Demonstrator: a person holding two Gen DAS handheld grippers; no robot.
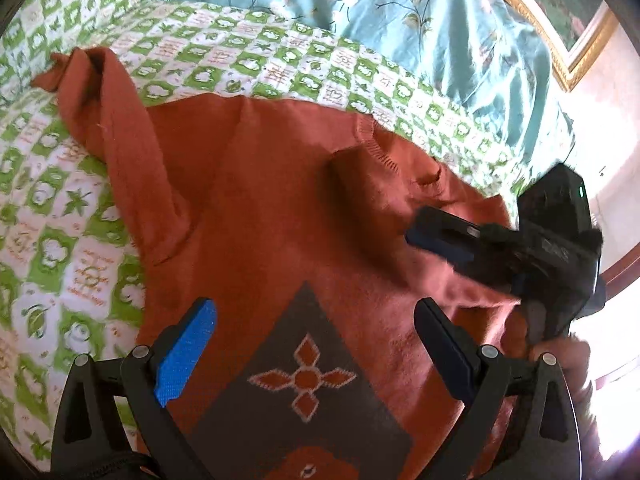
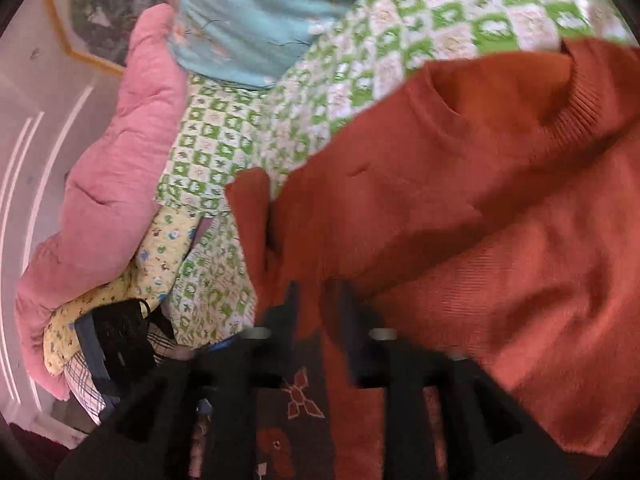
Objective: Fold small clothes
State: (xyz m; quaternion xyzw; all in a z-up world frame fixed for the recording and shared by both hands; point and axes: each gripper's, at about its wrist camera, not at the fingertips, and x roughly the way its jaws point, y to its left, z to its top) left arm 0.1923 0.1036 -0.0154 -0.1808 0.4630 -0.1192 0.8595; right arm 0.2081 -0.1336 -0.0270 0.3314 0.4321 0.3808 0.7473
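Observation:
An orange knit sweater with a dark diamond panel lies front up on the green-and-white checked sheet. One sleeve stretches away to the upper left. My left gripper hovers open over the chest, with its blue pads wide apart and nothing between them. My right gripper comes in from the right near the collar. In the blurred right wrist view the right gripper has its fingers apart, and a band of the sweater's fabric runs between them without being pinched.
A teal flowered quilt lies at the head of the bed under a gold-framed picture. A pink blanket and a heap of yellow and dark clothes sit at the bed's edge. A hand holds the right gripper.

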